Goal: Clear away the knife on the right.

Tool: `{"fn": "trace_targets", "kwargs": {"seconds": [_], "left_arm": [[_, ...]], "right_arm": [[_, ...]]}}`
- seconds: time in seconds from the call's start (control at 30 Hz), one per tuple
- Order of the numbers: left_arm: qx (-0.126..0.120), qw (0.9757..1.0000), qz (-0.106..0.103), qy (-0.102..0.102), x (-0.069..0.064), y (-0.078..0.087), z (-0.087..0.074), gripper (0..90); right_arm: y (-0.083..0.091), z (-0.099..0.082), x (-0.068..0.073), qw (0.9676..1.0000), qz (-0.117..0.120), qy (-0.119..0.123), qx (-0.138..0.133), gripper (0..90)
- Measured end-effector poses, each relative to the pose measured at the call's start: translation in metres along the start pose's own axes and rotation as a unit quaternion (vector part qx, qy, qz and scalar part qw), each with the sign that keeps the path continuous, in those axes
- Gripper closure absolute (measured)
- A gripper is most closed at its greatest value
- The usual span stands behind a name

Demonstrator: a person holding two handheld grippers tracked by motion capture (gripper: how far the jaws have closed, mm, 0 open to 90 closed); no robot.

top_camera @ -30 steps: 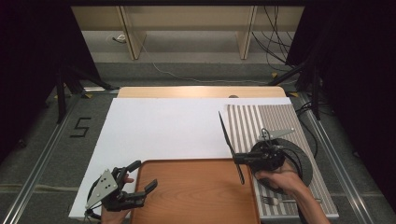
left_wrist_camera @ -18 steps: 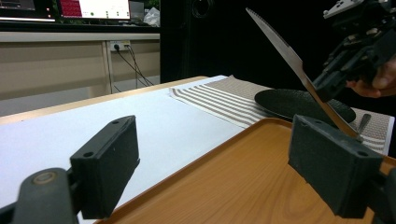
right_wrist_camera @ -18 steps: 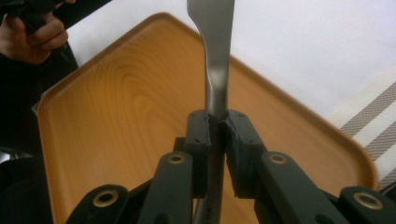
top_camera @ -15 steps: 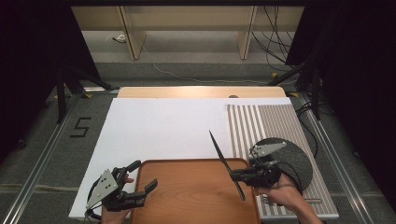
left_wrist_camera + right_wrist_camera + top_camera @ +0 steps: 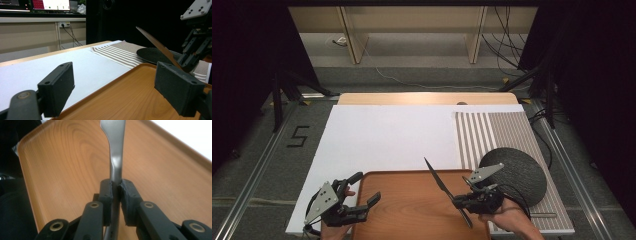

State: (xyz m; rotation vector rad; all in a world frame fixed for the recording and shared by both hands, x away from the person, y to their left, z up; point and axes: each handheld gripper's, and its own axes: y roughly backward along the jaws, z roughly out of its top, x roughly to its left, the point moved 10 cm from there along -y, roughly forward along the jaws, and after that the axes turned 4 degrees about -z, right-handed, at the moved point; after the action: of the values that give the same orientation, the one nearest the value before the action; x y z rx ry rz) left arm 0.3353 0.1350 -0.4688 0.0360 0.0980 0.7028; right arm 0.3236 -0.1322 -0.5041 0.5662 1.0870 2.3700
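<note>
Even overhead light is falling on the white sheet covering the tabletop, which is reading bright but not blown out in the high view, while the room at both sides is sinking into near black. The orange-brown wooden tray is showing a soft sheen and only faint shadows. In the left gripper view the near black jaws are looking soft and out of focus, and bright screens at the top left are glaring. In the right gripper view the grey metal knife is catching a pale highlight, its upper part blurring, and the white corner at top right is washing out.
</note>
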Motion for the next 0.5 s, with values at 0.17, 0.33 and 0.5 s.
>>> {"fn": "trace_targets", "kwargs": {"seconds": [0.17,0.33,0.5], "left_arm": [[0.000,1.0000,0.001,0.000,0.000,0.000,0.000,16.0],[0.001,1.0000,0.001,0.000,0.000,0.000,-0.001,16.0],[0.001,1.0000,0.001,0.001,0.000,0.000,-0.001,16.0]], "right_arm": [[-0.003,-0.008,0.003,0.9998,-0.001,-0.004,0.020,80.7],[-0.007,-0.018,0.005,0.9989,-0.005,-0.010,0.046,80.7],[-0.011,-0.025,0.007,0.9974,-0.012,-0.001,0.071,80.7]]}}
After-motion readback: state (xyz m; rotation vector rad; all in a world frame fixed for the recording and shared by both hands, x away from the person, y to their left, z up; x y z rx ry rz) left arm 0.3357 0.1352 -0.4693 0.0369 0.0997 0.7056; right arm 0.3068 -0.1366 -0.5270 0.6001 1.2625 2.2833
